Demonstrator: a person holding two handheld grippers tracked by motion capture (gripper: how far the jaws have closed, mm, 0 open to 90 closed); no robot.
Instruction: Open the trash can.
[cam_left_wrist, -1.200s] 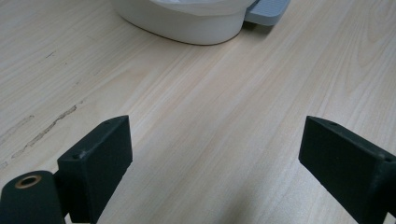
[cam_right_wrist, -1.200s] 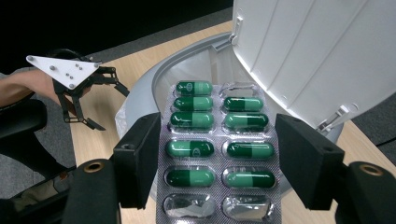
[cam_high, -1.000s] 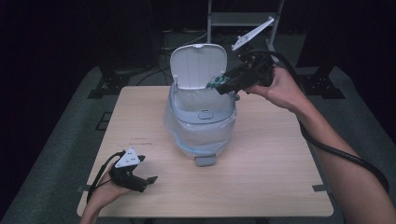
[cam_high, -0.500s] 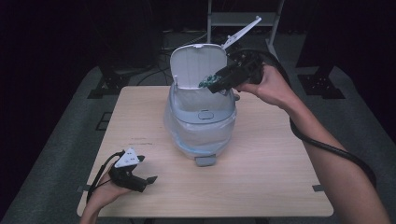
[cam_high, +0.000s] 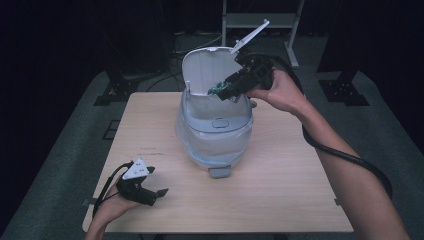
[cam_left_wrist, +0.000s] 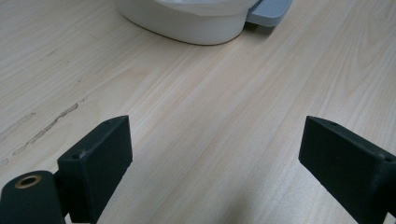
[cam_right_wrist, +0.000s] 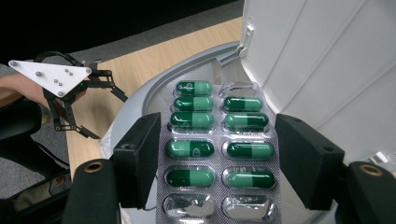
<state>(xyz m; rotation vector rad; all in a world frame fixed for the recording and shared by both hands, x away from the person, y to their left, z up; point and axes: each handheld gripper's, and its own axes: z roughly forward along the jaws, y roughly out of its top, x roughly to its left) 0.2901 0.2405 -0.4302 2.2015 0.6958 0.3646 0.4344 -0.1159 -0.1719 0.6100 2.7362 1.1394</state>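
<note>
A pale grey pedal bin (cam_high: 215, 135) with a clear liner stands mid-table, its white lid (cam_high: 202, 70) raised. My right gripper (cam_high: 222, 91) hangs over the bin's open mouth, close to the lid, shut on a blister pack (cam_right_wrist: 217, 140) of green capsules; the pads press on the pack's two long edges. Two pockets at the near end are empty foil. Low on the wooden table (cam_high: 280, 180) at the front left, my left gripper (cam_high: 156, 192) rests open, with nothing between its wide jaws (cam_left_wrist: 215, 140), and it points toward the bin's base (cam_left_wrist: 187, 23).
The bin's grey foot pedal (cam_high: 220, 171) sticks out toward me. A metal rack (cam_high: 260, 20) stands on the dark floor behind the table. The left gripper (cam_right_wrist: 108, 116) also appears far off in the right gripper view. Bare wood lies on both sides of the bin.
My right gripper has carried the blister pack a little to the left, nearer the raised lid and over the bin's opening. The left gripper has stayed put.
</note>
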